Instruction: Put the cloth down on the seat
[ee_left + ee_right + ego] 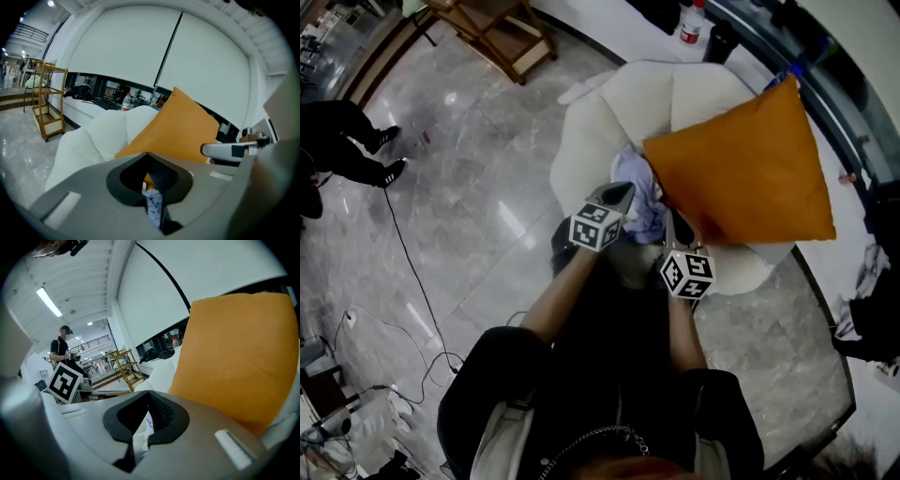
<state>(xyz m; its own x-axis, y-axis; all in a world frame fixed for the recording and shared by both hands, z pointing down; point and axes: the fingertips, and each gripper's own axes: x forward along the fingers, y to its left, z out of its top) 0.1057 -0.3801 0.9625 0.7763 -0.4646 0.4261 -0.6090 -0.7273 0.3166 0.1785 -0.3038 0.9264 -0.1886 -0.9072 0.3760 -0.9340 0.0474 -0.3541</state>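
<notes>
Cloth (637, 192) hangs bunched in the air over the white armchair (586, 141), not yet down on the seat, which is mostly covered from above by my arms and the cushion. My left tool (151, 176) is clamped on a pale, faintly printed fold of it. My right tool (146, 416) is pinched on another white fold. In each tool view the fabric sits squeezed between the pads, low in the gap.

I judge the two-point hold is there so the fabric does not slump into one heap: with a grip at each side I can spread it as I lower it. Both tools point gently downward toward the chair back, which keeps the loose part ahead of me and over the chair.

The orange cushion (750, 169) leans against the chair back at 3 o'clock from the cloth, its near corner just beside the fabric. It takes up much of the chair, so I expect the free spot to lie toward 9 o'clock of it.

In the head view the line between my two grips runs roughly from 10 o'clock to 4 o'clock. It is short because the tools are near each other. The rest of the fabric bunches toward 12 o'clock, at the chair back. It is too crumpled for me to tell its true long side.
</notes>
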